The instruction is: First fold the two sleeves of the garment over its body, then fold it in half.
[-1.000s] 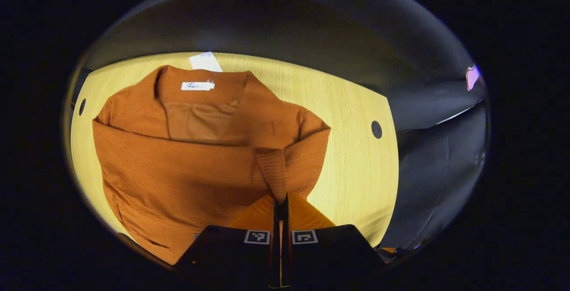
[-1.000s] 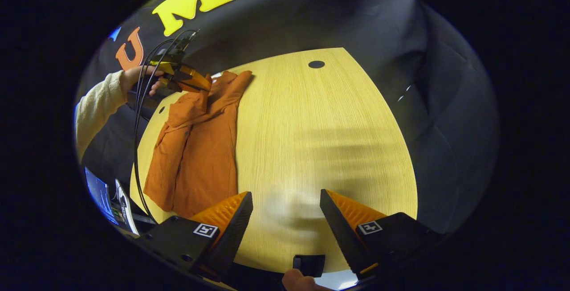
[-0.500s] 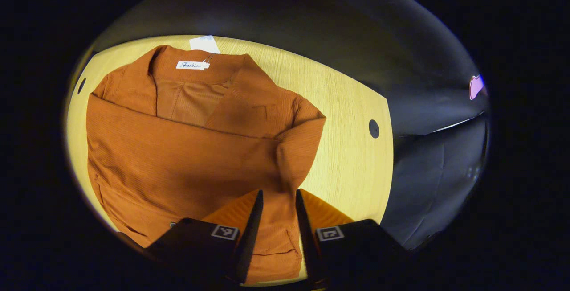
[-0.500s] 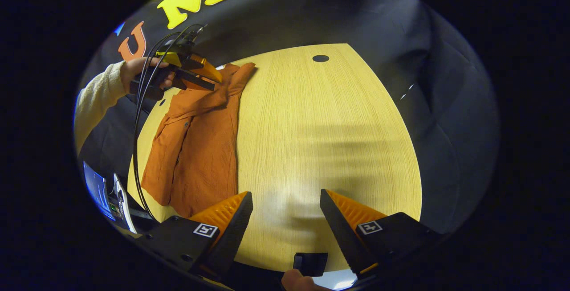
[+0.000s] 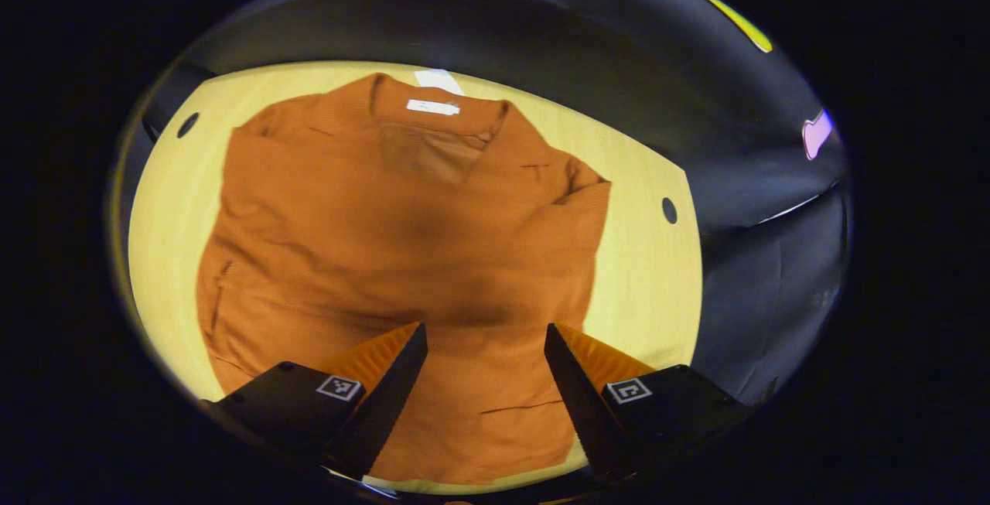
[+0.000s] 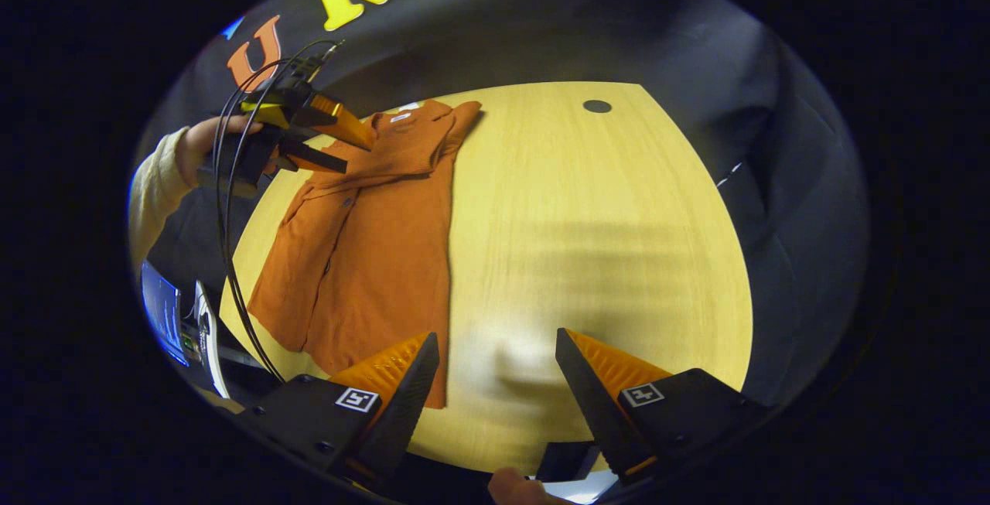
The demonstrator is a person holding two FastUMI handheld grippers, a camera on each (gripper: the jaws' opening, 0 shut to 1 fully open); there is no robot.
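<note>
On the table (image 6: 603, 257) my orange garment (image 5: 402, 257) lies flat, sleeves across its body I'd say. Left tool (image 5: 483, 370) hangs over it, jaws wide, gripping nothing; right tool (image 6: 495, 381) likewise, off the hem. Guessing the half-fold's next, so grab an edge.

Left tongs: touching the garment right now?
Apart. The right gripper view shows the left tongs open, raised above the garment, with nothing between the fingers.
</note>
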